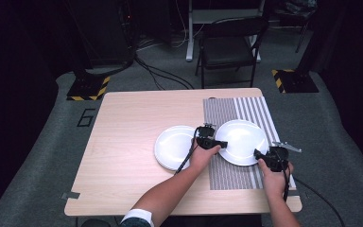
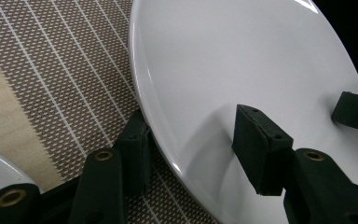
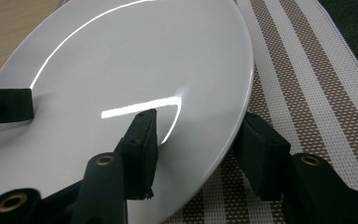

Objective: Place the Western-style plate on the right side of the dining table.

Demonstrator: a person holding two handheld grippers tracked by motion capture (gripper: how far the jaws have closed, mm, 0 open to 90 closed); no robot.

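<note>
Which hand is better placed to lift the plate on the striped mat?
Neither alone: left gripper and right gripper straddle opposite rims of the plate.

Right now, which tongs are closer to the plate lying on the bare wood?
Left. The left tongs straddle the mat plate's near-side rim beside the bare-wood plate; the right tongs straddle its far rim.

Two black handheld grippers, left gripper (image 1: 209, 140), right gripper (image 1: 272, 158), black foam pads (image 2: 260, 147), brass-coloured screws (image 2: 103, 155), black trailing cable (image 1: 185, 161), white cuff (image 1: 138, 216)
</note>
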